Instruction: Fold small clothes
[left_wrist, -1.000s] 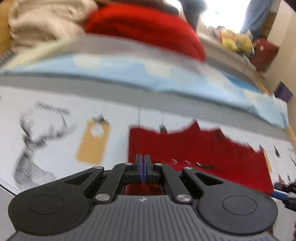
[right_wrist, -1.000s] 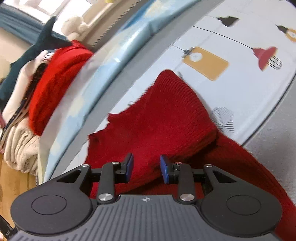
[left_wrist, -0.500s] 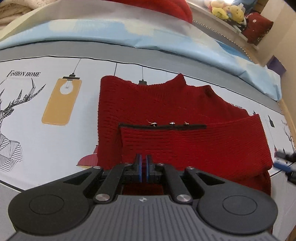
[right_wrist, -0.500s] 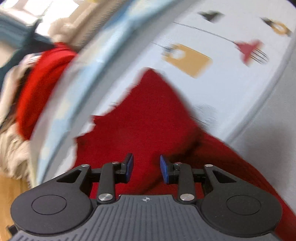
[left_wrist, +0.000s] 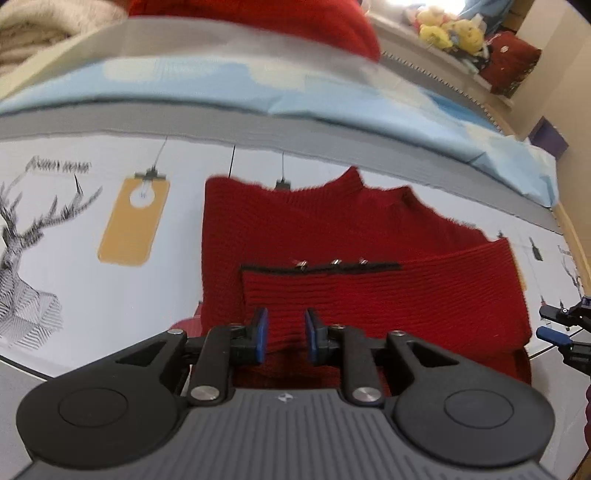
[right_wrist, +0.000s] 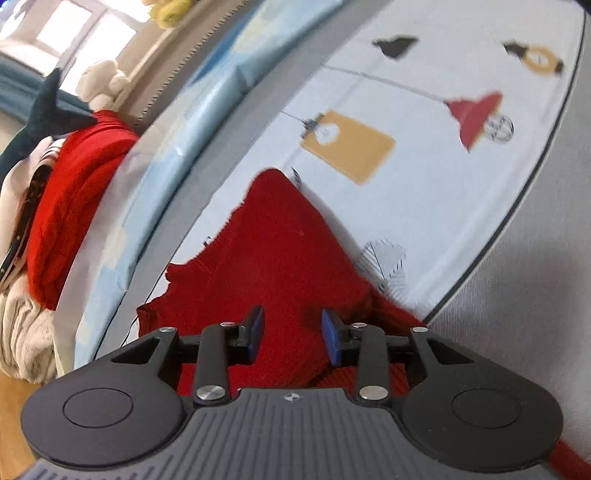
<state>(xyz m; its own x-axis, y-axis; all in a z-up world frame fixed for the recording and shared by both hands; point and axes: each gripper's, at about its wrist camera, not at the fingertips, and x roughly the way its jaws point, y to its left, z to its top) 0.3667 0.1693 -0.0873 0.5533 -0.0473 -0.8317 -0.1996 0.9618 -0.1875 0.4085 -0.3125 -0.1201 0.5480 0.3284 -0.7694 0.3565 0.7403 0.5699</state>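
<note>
A red knitted sweater (left_wrist: 332, 229) lies flat on a white printed sheet (left_wrist: 74, 288). One sleeve is folded across its body, and the black-edged cuff with three metal buttons (left_wrist: 332, 264) points left. My left gripper (left_wrist: 284, 330) hovers at the near edge of that sleeve. Its jaws are opening, and red knit shows in the gap without being pinched. In the right wrist view, my right gripper (right_wrist: 291, 334) is over the sweater (right_wrist: 273, 236) near its other side. Its jaws are opening a little and the pads grip nothing. The right gripper (left_wrist: 554, 326) also shows at the right edge of the left wrist view.
A light blue blanket (left_wrist: 258, 81) runs along the far side of the sheet. Behind it lie a red garment pile (right_wrist: 74, 177) and cream fleece (right_wrist: 22, 332). Stuffed toys (left_wrist: 447, 33) and a dark red cushion (left_wrist: 509, 62) sit on a ledge. A grey border (right_wrist: 517, 295) edges the sheet.
My left jaws were shut and have now parted above the folded sleeve. The left gripper drew nearer and lower over the sweater. The right gripper shifted slightly sideways, its jaws a touch wider.
</note>
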